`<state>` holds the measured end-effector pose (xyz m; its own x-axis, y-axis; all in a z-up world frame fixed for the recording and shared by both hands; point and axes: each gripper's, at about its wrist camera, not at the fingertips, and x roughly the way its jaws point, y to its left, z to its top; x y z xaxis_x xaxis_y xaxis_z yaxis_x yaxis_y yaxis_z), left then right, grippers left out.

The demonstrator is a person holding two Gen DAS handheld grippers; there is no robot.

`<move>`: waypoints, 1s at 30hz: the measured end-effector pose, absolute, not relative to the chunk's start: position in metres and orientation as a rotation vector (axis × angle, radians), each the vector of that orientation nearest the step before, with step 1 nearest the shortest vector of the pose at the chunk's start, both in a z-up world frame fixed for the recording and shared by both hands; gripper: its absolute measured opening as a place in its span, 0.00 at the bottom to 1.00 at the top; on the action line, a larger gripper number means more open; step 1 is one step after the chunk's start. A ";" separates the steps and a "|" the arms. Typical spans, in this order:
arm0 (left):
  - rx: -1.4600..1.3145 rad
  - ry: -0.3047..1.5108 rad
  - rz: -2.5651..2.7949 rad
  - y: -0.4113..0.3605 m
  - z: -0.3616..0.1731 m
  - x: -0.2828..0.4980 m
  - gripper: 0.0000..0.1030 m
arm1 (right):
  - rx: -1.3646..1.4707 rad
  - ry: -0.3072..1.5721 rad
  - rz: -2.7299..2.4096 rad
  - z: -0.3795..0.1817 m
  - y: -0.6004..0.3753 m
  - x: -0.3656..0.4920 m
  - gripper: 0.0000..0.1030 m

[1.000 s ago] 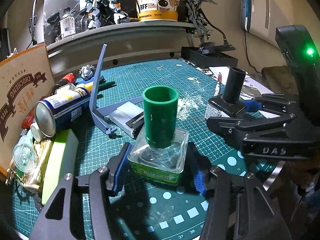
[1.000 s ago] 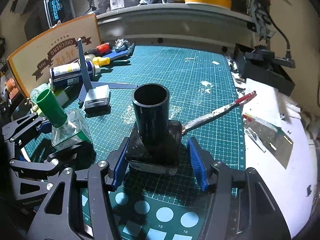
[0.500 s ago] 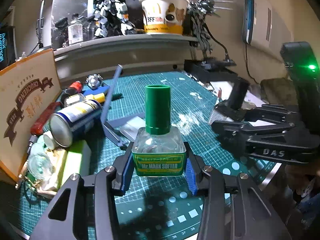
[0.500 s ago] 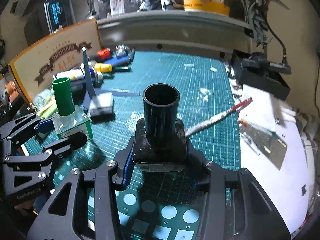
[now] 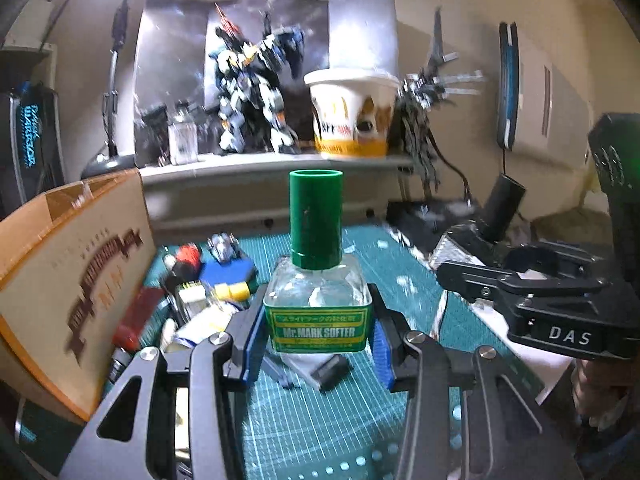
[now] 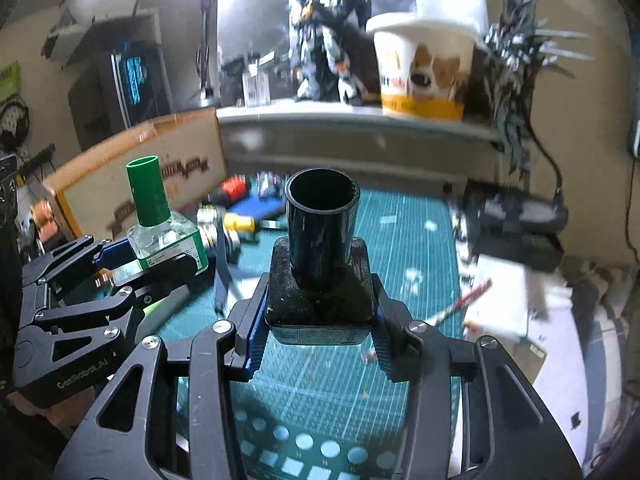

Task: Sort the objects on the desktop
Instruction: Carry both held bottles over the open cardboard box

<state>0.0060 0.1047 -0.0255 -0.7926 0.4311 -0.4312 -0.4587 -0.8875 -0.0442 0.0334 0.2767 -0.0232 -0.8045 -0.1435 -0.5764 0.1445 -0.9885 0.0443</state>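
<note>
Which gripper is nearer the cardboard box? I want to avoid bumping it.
Left. The left gripper, shut on the green-capped bottle, hangs beside the cardboard box; the right gripper, holding the black bottle, is farther away.

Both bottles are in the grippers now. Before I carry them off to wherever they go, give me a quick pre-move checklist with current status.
1. Left gripper pads clamped on the green-capped bottle: ok.
2. Right gripper pads clamped on the black-capped bottle: ok.
3. Both bottles clear of the cutting mat: ok, mat grid shows beneath each base.
4. Green-capped bottle upright, cap on: ok.
5. Black-capped bottle closed: cannot tell, its top looks like an open dark tube.
6. Grippers apart from each other: ok, a gap shows between them in both views.
</note>
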 end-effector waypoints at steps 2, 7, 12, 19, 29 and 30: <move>-0.567 0.079 2.618 0.100 -0.016 0.006 0.43 | 0.856 -0.002 -2.873 -0.011 0.276 0.036 0.40; -0.510 0.065 2.663 0.091 0.000 0.003 0.43 | 0.750 0.024 -2.936 0.012 0.273 0.045 0.40; -0.514 0.044 2.689 0.082 0.006 0.002 0.43 | 0.724 0.004 -2.955 0.019 0.273 0.046 0.40; -0.503 0.028 2.687 0.073 0.008 0.007 0.43 | 0.696 -0.001 -2.944 0.024 0.267 0.050 0.40; -0.506 0.015 2.742 0.052 0.011 0.010 0.43 | 0.707 0.034 -2.868 0.020 0.243 0.039 0.40; -0.506 0.012 2.749 0.049 0.011 0.010 0.43 | 0.708 0.037 -2.858 0.019 0.240 0.038 0.40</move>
<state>0.0102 0.0490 0.0114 -0.8770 0.3325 -0.3468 -0.3356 -0.9405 -0.0531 0.0376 0.2396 0.0194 -0.8662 -0.1839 -0.4646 0.1957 -0.9804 0.0231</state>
